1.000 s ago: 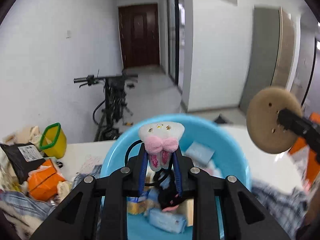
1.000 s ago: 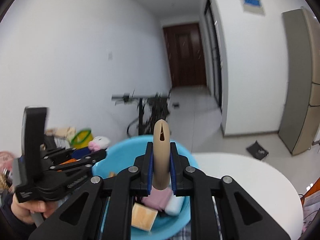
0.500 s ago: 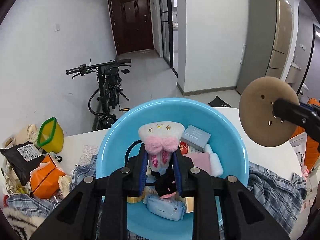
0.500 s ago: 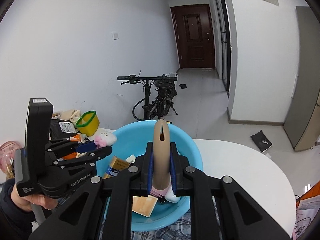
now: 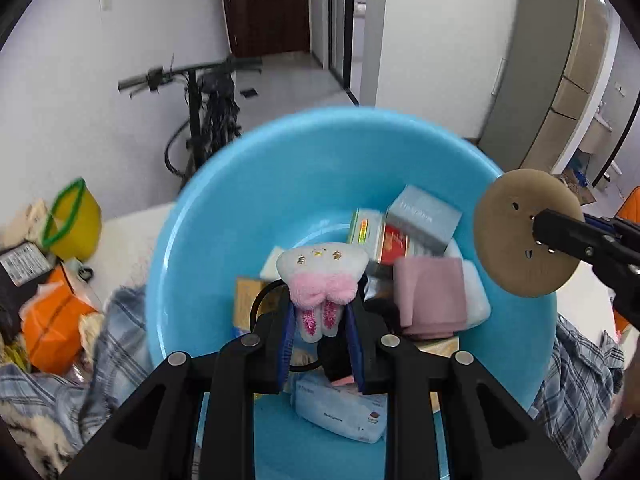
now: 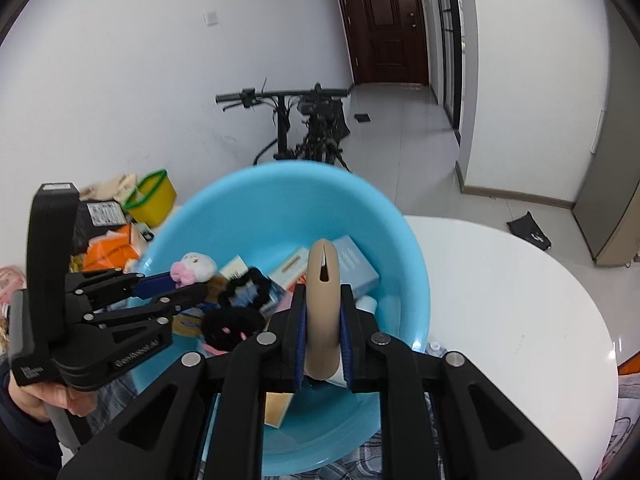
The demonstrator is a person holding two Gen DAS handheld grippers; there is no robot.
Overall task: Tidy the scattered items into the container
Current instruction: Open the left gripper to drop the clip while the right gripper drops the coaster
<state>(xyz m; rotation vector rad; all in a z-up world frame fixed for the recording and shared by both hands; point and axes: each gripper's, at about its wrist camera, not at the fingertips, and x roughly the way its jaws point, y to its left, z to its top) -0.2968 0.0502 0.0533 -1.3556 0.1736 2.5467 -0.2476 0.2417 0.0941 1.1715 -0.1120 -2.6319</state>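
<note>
**Both tools loaded and poised over the basin**

I have the left tool [image 5: 320,320] pinching a small white-and-pink plush bunny charm [image 5: 322,276], its blue pads pressed against the charm's lower part while the head stands clear above them. A black loop hangs below it, though I cannot tell whether it belongs to the charm. The right tool [image 6: 323,334] is clamped on a flat round tan disc with small holes [image 5: 528,232]; from its own camera I see the disc edge-on between the pads, from the left camera face-on at the right.

Both items hang above the round light-blue plastic basin [image 5: 224,208], which sits on the white tabletop [image 6: 500,288] with plaid blue cloth [image 5: 580,372] around its near side. The basin already holds several small boxes, a folded pink cloth [image 5: 430,296], a blue tissue pack [image 5: 340,408] and black fuzzy hair ties [image 6: 236,320]. Clutter is left beyond the basin's left side: an orange packet [image 5: 52,328] and a yellow tub with a green rim [image 5: 76,220].

I judge this to be the drop-off step. The next move calls for each tool to be low enough inside the rim, then spreading the pads so charm and disc fall onto the pile rather than bouncing out. The disc could roll on its edge, so I would tilt it flat first.
</note>
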